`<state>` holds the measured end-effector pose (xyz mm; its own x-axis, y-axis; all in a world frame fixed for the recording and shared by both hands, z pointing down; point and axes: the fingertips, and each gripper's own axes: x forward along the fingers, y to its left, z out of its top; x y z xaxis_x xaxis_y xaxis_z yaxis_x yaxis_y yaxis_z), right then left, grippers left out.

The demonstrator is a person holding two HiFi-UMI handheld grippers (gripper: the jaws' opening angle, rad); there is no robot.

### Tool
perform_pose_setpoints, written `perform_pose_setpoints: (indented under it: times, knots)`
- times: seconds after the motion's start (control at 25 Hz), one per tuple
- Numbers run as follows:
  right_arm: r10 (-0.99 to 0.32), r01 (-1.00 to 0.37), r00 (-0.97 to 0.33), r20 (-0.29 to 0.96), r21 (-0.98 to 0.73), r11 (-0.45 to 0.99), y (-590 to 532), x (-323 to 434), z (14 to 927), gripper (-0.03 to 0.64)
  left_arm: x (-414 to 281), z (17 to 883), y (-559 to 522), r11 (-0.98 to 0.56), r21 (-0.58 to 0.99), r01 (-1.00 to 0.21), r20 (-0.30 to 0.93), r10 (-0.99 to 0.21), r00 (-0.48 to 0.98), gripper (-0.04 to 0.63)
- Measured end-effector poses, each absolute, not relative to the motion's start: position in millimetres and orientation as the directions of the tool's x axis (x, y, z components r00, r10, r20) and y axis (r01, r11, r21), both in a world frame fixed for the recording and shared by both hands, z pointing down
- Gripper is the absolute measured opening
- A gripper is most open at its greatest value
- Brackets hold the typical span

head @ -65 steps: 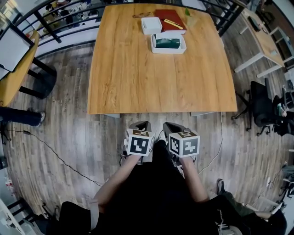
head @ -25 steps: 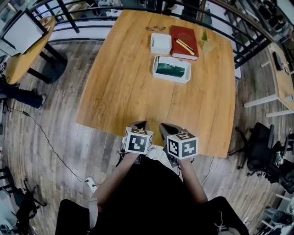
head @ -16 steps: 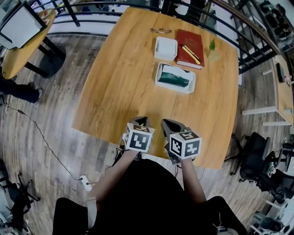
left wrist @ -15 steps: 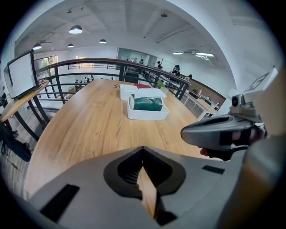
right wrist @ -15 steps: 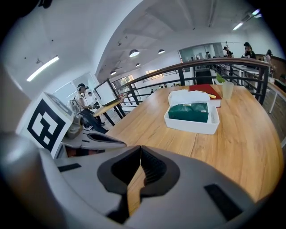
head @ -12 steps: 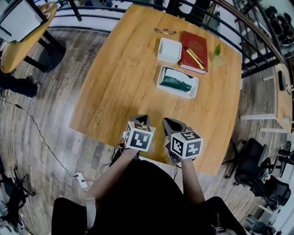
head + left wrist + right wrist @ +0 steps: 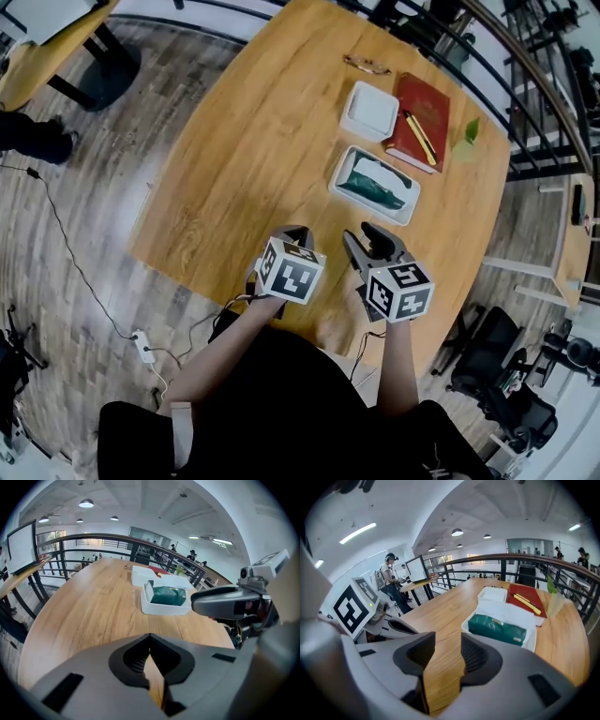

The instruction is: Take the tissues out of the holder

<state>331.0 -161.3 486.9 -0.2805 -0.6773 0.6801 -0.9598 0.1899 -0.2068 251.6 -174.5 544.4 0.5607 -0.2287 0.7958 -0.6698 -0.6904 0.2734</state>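
As I stand at its near edge, the wooden table (image 7: 253, 141): carries everything, all of it grouped at the far side.
Left claw (image 7: 298, 231): clenched on nothing, with only a sliver of table showing through; it hangs over the near edge.
Right claw (image 7: 366, 236): released, its jaws just opened, with bare table between them.
Holder (image 7: 339, 178): a white rectangular tray ahead of my right claw and well apart from it.
Red book (image 7: 422, 108): lies flat just beyond the holder, with a yellow pen (image 7: 419, 137) on its cover.
Tissues (image 7: 372, 181): a dark green pack lying inside the holder, with white sheet beside it.
Square white dish (image 7: 371, 111): sits beside the book, beyond the holder; I cannot tell what it holds.
Glass (image 7: 469, 141): stands right of the book and holds a green leaf.
Spectacles (image 7: 367, 66): lie beyond the dish.
Head view only: the wooden floor, a cable and a power strip (image 7: 142, 345).
Left claw's view only: ceiling lamps and my right claw from the side.
Right claw's view only: a person (image 7: 391, 581) standing at a monitor by another desk.
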Motion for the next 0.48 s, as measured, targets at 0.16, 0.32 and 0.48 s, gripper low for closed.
perform_pose_setpoints:
  times: [0.16, 0.32, 0.48]
  knots:
    - [-0.654, -0.946, -0.281, 0.703, -0.088, 0.312, -185, 346, 484, 0.255, 254, 552, -186, -0.676, 0.295, -0.675, 0.798, -0.214, 0.563, 0.009]
    - [-0.614, -0.903, -0.229, 0.755, 0.071, 0.424, -204, 368, 486, 0.297, 255, 562, -195, -0.67, 0.31, -0.674, 0.798, -0.202, 0.568, 0.009]
    - [-0.569, -0.838, -0.194, 0.799, 0.167, 0.52, -219, 386, 491, 0.345, 260, 568, -201, -0.669, 0.332, -0.665, 0.791, -0.187, 0.583, 0.009]
